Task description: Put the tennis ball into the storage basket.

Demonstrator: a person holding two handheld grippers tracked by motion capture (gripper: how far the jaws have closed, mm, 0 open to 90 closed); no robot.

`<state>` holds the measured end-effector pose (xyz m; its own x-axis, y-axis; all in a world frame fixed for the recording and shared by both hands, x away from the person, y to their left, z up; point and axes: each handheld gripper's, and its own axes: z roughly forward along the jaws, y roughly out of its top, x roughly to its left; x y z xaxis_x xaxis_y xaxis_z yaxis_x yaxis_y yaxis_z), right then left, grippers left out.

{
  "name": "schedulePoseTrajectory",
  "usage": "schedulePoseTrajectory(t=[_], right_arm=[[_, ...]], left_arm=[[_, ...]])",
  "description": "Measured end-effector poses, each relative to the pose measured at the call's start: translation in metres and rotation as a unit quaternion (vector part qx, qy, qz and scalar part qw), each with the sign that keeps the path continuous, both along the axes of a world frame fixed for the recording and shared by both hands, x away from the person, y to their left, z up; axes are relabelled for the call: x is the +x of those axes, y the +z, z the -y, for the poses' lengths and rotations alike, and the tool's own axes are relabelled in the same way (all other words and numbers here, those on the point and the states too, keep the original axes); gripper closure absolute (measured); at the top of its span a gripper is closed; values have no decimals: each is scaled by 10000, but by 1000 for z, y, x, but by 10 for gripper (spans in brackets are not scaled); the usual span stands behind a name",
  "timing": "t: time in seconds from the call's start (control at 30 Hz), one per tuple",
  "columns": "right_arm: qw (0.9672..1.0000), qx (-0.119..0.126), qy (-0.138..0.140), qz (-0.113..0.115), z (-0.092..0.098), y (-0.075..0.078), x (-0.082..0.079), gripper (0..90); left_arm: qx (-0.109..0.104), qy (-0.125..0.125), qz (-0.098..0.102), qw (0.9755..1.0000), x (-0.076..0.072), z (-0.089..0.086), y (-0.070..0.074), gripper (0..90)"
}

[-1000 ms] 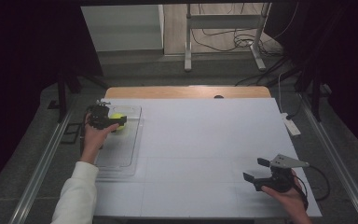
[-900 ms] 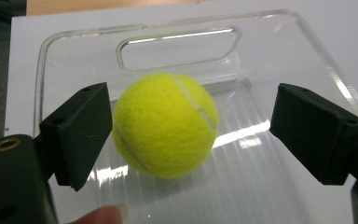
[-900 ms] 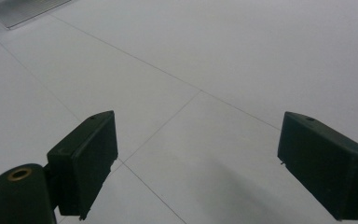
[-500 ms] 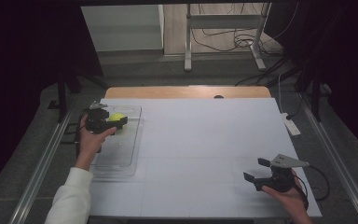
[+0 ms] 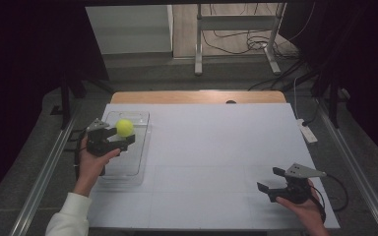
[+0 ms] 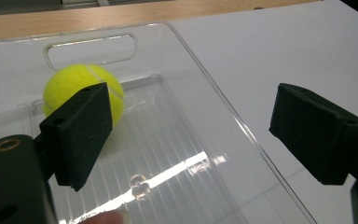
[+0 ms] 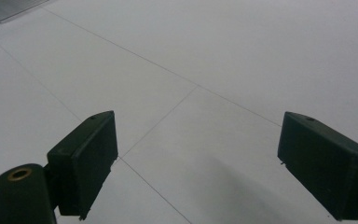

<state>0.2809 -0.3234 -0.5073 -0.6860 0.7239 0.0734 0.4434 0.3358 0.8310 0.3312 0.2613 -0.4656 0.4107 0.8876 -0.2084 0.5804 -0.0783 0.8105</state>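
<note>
Hovering over clear tray [image 5: 140, 147], left gripper [image 6: 186, 126] had fingers apart, empty; tennis ball [image 6: 81, 91] at 10 o'clock. Right gripper [image 7: 200, 163] fingers apart over desk [image 5: 216, 147].

I count one tennis ball [image 5: 124, 128] and one clear plastic tray [image 5: 140, 147]. I hold two grippers, my left gripper [image 5: 119, 141] and my right gripper [image 5: 269, 180].

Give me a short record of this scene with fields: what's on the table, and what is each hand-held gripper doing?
surface: white table
container: clear plastic tray at the table's left side
ball: yellow tennis ball lying in the tray's far end
left hand-held gripper: over the tray, jaws open, ball beyond its left jaw, not gripped
right hand-held gripper: near the table's front right, jaws open, nothing between them
</note>
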Motion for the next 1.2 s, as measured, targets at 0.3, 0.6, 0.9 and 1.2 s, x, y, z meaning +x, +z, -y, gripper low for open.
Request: schedulePoseTrajectory(t=[0.3, 0.6, 0.9, 1.2], right_arm=[[10000, 9, 12, 9, 0, 0, -1, 125], [10000, 28, 25, 13, 0, 1, -1, 125], [10000, 60, 23, 22, 1, 1, -1, 125], [10000, 75, 15, 55, 1, 2, -1, 125]], left_arm=[[-199, -293, 117, 9993, -29, 11, -1, 138], [-187, -466, 237, 9985, -56, 23, -8, 140], [-205, -658, 375, 9969, -76, 34, -17, 143], [-64, -908, 383, 9951, -85, 47, -23, 138]])
